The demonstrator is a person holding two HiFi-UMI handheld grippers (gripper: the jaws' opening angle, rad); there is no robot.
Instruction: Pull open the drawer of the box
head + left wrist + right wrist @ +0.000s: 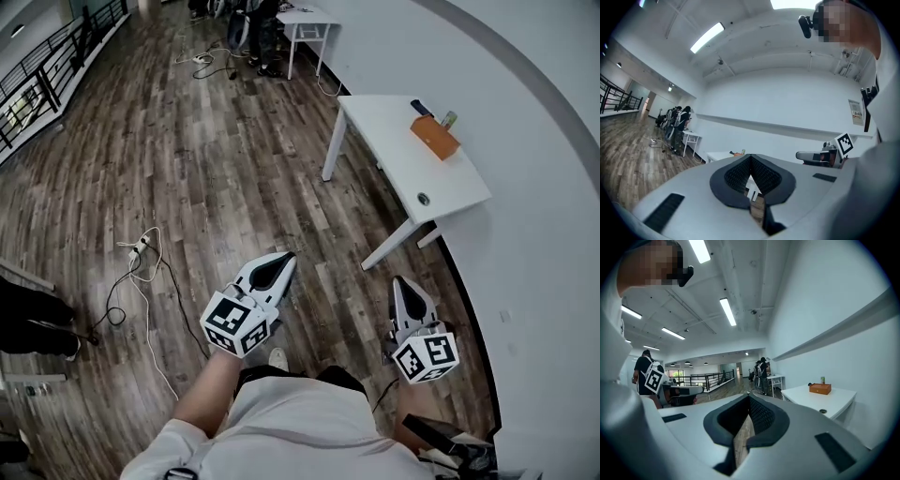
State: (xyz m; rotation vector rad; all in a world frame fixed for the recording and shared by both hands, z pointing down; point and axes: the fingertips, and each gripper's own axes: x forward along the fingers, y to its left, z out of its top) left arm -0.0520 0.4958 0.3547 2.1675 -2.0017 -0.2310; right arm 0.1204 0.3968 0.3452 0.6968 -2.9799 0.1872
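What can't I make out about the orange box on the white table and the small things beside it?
- Head view: the orange box is too small to show a drawer front or handle.
- Right gripper view: same, the box is far off.
- Left gripper view: the left gripper covers most of the white table; the box is a speck.
- Head view: the dark item and green item by it are too small to identify.

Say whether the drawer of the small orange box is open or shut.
Apparently shut: the small orange box on the white table forms one compact block, nothing sticking out.
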